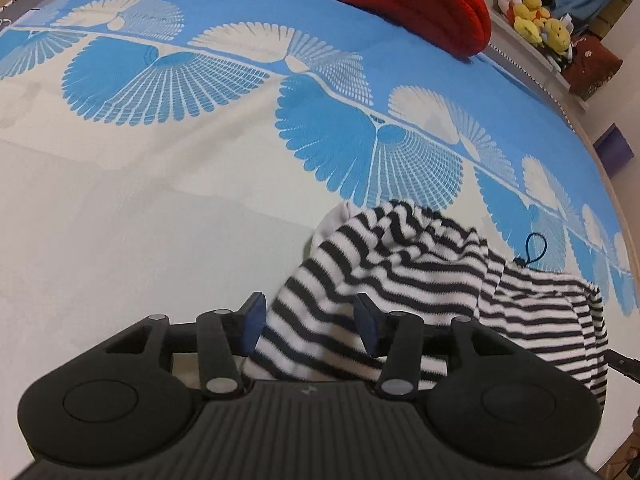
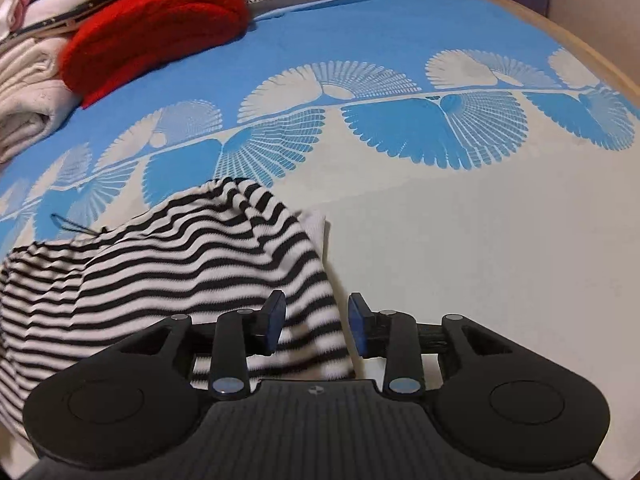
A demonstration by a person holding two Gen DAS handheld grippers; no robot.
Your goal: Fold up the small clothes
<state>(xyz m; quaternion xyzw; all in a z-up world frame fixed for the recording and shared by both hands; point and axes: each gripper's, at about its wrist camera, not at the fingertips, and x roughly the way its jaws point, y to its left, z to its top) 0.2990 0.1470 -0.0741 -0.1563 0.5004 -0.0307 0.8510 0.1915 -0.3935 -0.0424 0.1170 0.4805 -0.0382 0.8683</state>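
A bed is covered by a bedspread (image 1: pixel 140 208) printed blue and cream with fan-shaped motifs. In the left wrist view, the left gripper (image 1: pixel 311 322) is seen low in the frame with its blue-padded fingers (image 1: pixel 254 322) spread apart; black-and-white striped cloth lies between them, but the pads are not pressed onto it. The striped garment (image 1: pixel 400 264) is bunched in a loose heap on the cream part of the bedspread, extending to the right of the gripper. A small dark cord loop (image 1: pixel 534 250) is seen at its far edge. Further back, a red knitted item (image 1: pixel 400 4) rests on the blue area, and yellow plush toys (image 1: pixel 536 20) are seen on a ledge beyond the bed edge.

In the right wrist view, folded pale clothes (image 2: pixel 28 92) are stacked at the far left beside the red knit. The striped garment lies at lower left, its edge running between the fingers of the right gripper (image 2: pixel 316 322). Those fingers are likewise spread, with the left pad (image 2: pixel 276 320) over the fabric and the right one over bare bedspread.
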